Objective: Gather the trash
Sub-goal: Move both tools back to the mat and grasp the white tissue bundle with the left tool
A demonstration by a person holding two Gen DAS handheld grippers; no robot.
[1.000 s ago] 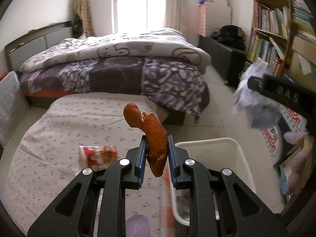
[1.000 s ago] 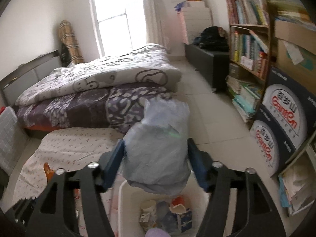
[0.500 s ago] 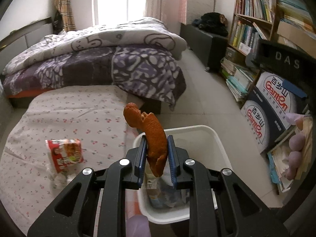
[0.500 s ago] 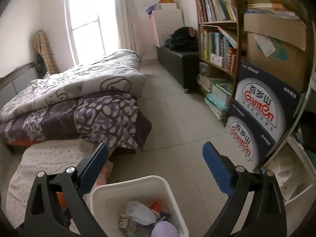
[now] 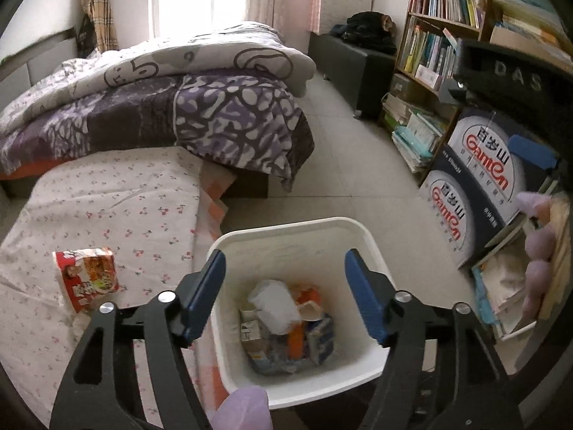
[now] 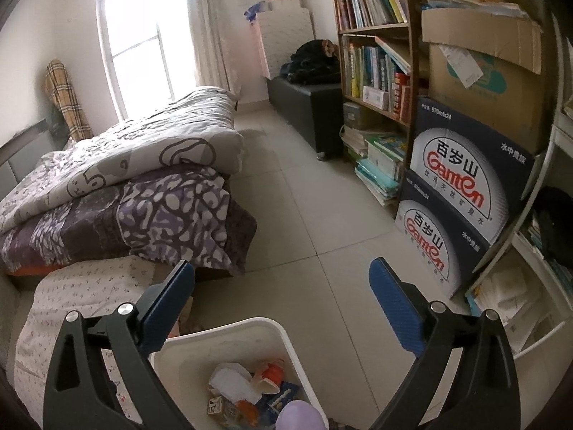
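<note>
A white bin [image 5: 297, 224] stands on the floor beside a low mattress and holds mixed trash: a crumpled white bag [image 5: 274, 304], cartons and an orange piece [image 5: 295, 338]. My left gripper [image 5: 284, 256] hangs right over the bin, its jaws opening with nothing between them. A red snack wrapper [image 5: 86, 279] lies on the flowered sheet to the left of it. In the right wrist view the bin [image 6: 229, 326] sits low in the picture. My right gripper [image 6: 282, 265] stands wide open and bare above the bin's far rim.
The flowered mattress [image 5: 107, 200] adjoins a bed with a purple quilt [image 5: 215, 114]. Stacked water boxes [image 6: 462, 193] and a bookshelf [image 6: 372, 71] line the right side, with a black bench [image 6: 311, 104] further back. Tiled floor runs between bed and shelf.
My left gripper swung over the bin and opened, and the orange peel has left its jaws. My right gripper let its bluish bag drop and spread wide.
</note>
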